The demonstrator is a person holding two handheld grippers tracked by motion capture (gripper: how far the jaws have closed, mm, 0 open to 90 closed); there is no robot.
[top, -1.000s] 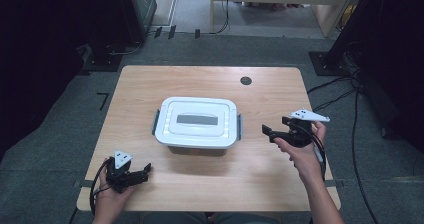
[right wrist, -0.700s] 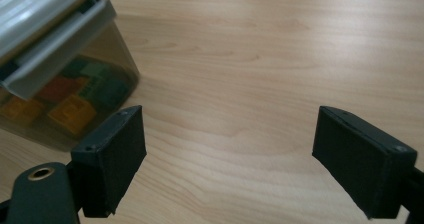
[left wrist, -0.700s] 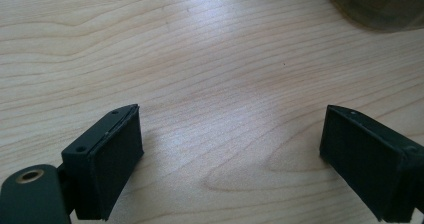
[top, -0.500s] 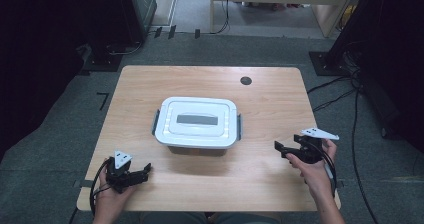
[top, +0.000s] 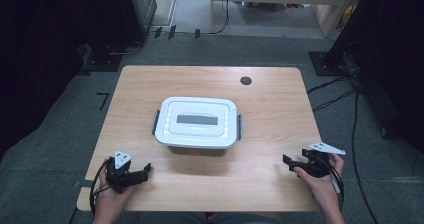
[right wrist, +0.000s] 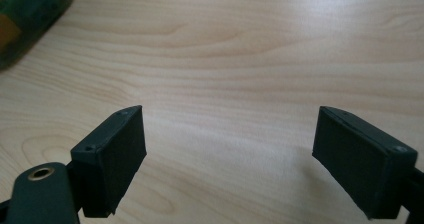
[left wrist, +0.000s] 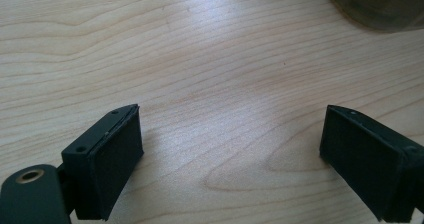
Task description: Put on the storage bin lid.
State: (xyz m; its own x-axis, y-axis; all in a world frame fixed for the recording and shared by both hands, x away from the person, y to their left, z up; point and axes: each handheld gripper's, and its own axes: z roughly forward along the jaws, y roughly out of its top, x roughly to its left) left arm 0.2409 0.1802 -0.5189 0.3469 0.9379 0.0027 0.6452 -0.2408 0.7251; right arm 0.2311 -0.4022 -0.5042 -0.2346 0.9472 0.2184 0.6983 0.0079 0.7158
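- Left hand-held gripper (top: 142, 172) sits low at the near left corner of the worktop (top: 280, 109), jaws spread wide with bare wood between them.
- In its own view the left hand-held gripper (left wrist: 230, 159) grips nothing; a dark translucent edge of the box (left wrist: 380, 6) peeks in at the top right.
- Right hand-held gripper (top: 289, 161) rests near the worktop's near right edge, jaws pointing left toward the middle.
- From its own camera, the right hand-held gripper (right wrist: 227, 156) is also parted and empty, with the box (right wrist: 25, 19) showing as a greenish blur at the top left.
- The storage box (top: 197, 126) stands at the worktop's centre, white lid (top: 197, 119) on, grey latches at both ends, well apart from both grippers.
- A small dark round hole (top: 245, 80) lies toward the far edge.
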